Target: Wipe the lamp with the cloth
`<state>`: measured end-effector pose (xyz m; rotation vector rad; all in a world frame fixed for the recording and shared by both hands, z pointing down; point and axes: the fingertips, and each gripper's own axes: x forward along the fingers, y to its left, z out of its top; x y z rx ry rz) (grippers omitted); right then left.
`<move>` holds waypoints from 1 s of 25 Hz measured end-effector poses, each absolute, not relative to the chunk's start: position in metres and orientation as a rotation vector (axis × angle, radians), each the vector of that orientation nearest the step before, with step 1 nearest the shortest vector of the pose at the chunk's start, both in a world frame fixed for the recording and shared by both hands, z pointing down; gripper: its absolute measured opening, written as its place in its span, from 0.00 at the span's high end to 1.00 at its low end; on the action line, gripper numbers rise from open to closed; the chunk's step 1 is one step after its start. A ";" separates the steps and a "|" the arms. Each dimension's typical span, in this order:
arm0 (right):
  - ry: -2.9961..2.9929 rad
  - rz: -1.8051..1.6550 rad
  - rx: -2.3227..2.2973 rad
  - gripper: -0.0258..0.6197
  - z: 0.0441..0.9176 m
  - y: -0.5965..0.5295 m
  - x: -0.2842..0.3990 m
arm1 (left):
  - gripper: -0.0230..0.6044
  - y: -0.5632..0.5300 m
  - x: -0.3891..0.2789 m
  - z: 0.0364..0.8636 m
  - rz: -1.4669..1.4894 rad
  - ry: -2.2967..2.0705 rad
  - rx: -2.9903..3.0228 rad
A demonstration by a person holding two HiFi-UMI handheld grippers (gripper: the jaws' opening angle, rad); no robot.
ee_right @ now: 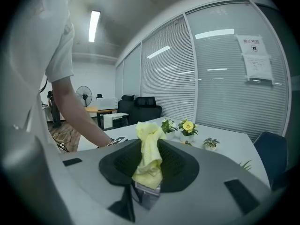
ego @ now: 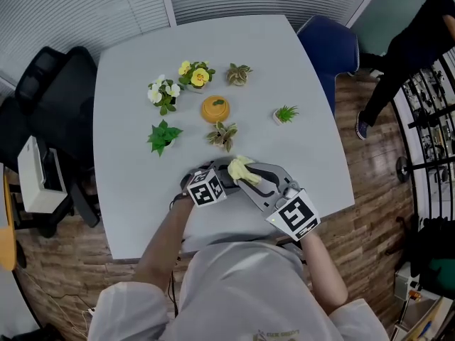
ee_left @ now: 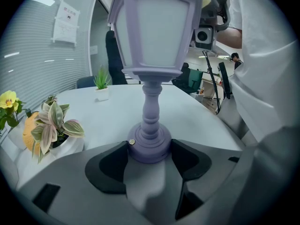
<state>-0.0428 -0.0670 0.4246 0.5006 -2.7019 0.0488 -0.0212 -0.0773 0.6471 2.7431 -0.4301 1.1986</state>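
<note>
A lilac lantern-shaped lamp [ee_left: 157, 32] stands upright on the grey table [ego: 135, 183]. My left gripper [ee_left: 150, 149] is shut on the lamp's round base. In the head view, the left gripper [ego: 217, 180] sits near the table's front edge. A crumpled yellow cloth [ego: 240, 169] lies over the lamp's top and hides most of it there. My right gripper [ego: 250, 178] comes in from the right and is shut on that cloth. In the right gripper view, the cloth [ee_right: 150, 156] sticks up between the jaws of the right gripper [ee_right: 149, 168].
Small potted plants stand behind the lamp: a variegated one [ego: 222, 134], an orange pot [ego: 215, 109], a green plant [ego: 163, 136], yellow flowers [ego: 196, 74] and a grass tuft [ego: 286, 114]. A blue chair [ego: 330, 48] stands at the far right and a black chair [ego: 60, 94] at the left.
</note>
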 end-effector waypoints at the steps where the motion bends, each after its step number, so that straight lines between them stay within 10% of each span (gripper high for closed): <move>1: -2.706 0.057 0.497 0.78 0.425 -0.066 -0.042 | 0.49 -0.077 -0.021 0.647 1.199 -0.430 2.742; 25: -2.699 0.139 0.551 0.79 0.444 -0.061 -0.004 | 0.49 -0.077 -0.020 0.647 1.196 -0.434 2.744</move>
